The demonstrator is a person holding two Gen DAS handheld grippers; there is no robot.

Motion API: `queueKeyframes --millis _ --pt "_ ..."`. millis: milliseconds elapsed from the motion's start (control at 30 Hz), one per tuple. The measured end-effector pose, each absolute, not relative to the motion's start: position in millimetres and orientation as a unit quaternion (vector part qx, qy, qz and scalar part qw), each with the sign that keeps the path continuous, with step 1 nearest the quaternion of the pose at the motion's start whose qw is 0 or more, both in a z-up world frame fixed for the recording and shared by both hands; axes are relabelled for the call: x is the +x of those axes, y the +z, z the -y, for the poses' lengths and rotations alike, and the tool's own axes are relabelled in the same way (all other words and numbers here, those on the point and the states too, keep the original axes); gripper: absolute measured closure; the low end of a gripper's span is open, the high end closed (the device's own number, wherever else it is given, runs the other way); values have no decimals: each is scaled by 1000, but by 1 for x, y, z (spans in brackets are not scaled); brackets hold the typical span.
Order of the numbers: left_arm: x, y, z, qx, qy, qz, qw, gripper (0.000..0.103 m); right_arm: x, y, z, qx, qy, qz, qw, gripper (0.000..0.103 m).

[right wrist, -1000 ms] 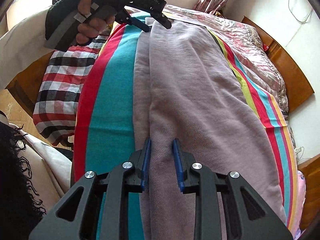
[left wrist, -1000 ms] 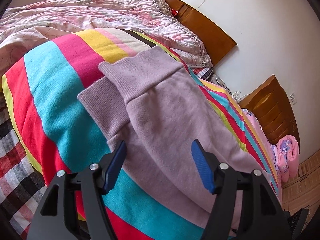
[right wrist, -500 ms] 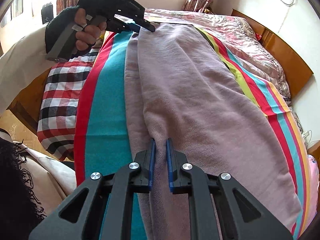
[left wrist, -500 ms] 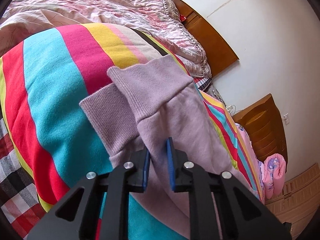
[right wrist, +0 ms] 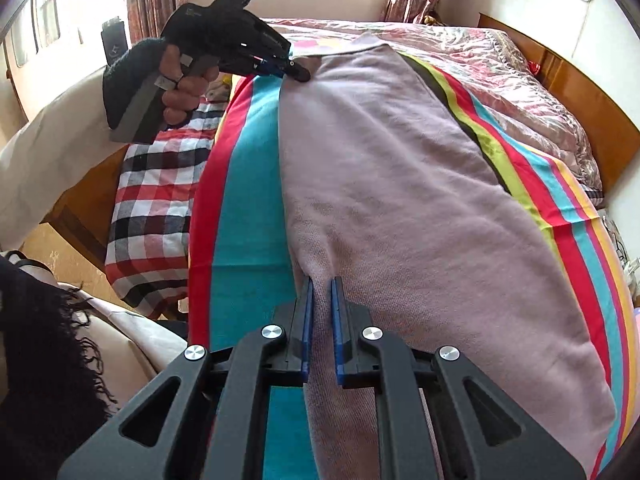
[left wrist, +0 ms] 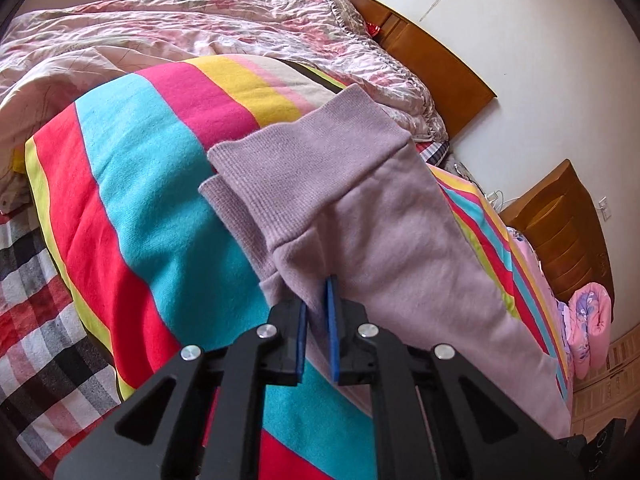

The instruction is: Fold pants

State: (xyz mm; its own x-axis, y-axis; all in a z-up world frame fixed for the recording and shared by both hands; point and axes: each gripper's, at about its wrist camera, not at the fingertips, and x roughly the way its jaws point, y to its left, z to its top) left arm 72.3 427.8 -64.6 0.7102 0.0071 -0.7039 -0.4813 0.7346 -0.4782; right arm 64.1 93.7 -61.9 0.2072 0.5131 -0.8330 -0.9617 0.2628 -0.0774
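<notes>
Lilac knit pants [left wrist: 384, 232] lie lengthwise on a striped blanket [left wrist: 152, 184], legs stacked, ribbed cuffs [left wrist: 288, 168] at the far end in the left wrist view. My left gripper [left wrist: 318, 300] is shut on the pants just below the cuffs, lifting the fabric a little. It also shows in the right wrist view [right wrist: 288, 70], held by a gloved hand at the far end of the pants [right wrist: 400, 184]. My right gripper [right wrist: 322, 300] is shut on the near edge of the pants, fabric pinched between its blue pads.
A pink floral quilt [left wrist: 180, 36] is bunched at the bed's far side by a wooden headboard [left wrist: 432, 64]. A plaid sheet [right wrist: 152, 200] hangs at the bed's edge. A wooden nightstand [left wrist: 560, 232] stands by the wall. A person's dark hair [right wrist: 44, 344] is at lower left.
My left gripper closed from wide open onto the pants near the cuffs and has raised them slightly. My right gripper stays shut on the pants' near edge.
</notes>
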Motion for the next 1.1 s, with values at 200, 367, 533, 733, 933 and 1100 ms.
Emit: queueKeyframes --millis 200,367,533,733,933,1100 --pt "73 -59 -423 -304 155 -366 866 93 65 -50 -86 -295 517 -353 722 92" --pt "76 -50 -409 -254 192 -377 870 36 66 -62 -81 -259 531 -386 709 59" --pt "83 11 -349 -118 186 -335 916 19 81 -35 -36 -189 501 -375 757 53" --pt "155 -17 -253 -45 42 -410 910 17 121 -41 14 -142 396 -411 809 53" --pt "184 -61 -224 -8 58 -455 888 13 106 -67 41 -175 380 -432 799 52" --pt "191 -62 -226 -9 62 -463 884 10 109 -60 55 -170 383 -454 786 53"
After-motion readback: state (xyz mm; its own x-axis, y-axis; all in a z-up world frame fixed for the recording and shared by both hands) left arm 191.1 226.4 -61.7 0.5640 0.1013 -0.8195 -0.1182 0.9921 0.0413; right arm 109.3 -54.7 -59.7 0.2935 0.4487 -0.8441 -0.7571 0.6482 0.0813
